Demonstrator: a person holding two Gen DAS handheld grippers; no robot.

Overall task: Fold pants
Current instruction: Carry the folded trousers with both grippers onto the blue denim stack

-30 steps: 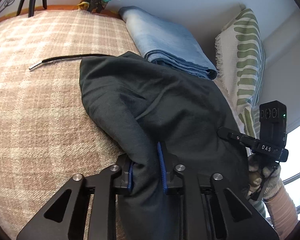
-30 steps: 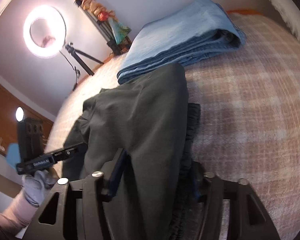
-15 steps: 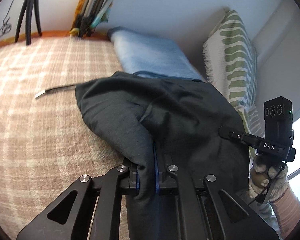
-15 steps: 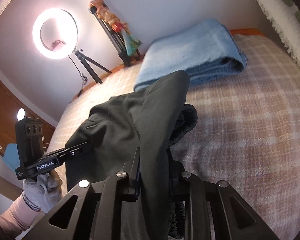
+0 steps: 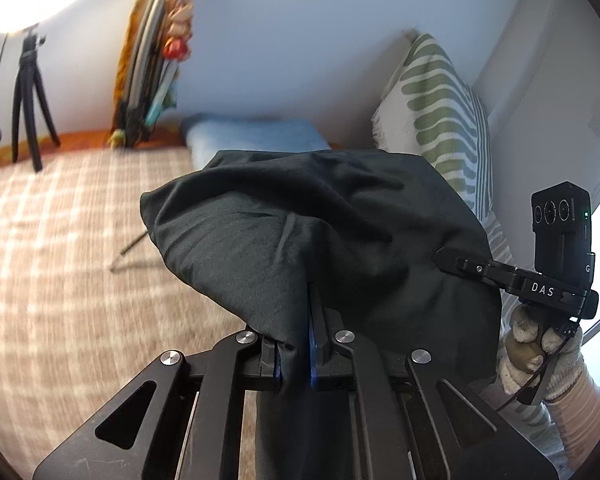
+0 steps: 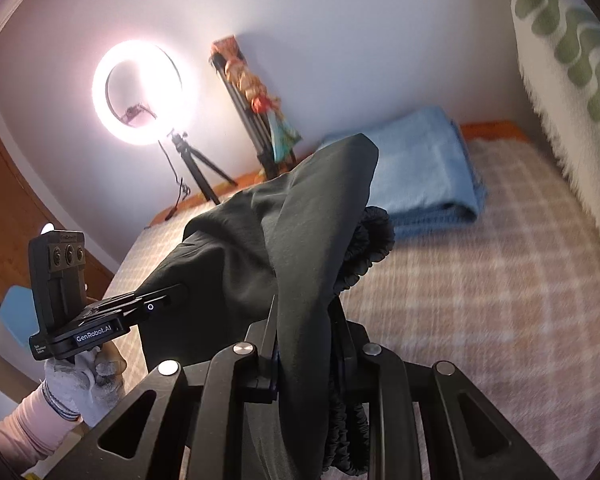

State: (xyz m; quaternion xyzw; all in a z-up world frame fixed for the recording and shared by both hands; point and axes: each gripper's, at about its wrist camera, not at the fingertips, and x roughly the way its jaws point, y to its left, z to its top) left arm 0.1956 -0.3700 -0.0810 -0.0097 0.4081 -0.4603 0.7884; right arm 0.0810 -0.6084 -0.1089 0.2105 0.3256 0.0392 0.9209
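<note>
Both tongs are gripping the dark pants above the bed.

The left tongs (image 5: pixel 296 344) are pinching the dark pants (image 5: pixel 319 232) nearly closed; the right tongs (image 6: pixel 303 344) are clamping narrowly on what looks like the waistband, cloth hanging over the checked bed (image 6: pixel 499 300).

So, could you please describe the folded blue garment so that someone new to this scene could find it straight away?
Start at the plaid bedcover and follow it to the far end by the wall. There the folded blue garment lies flat, beyond the dark pants. Unlike the pants, it is light denim blue, neatly stacked, and nothing holds it.
</note>
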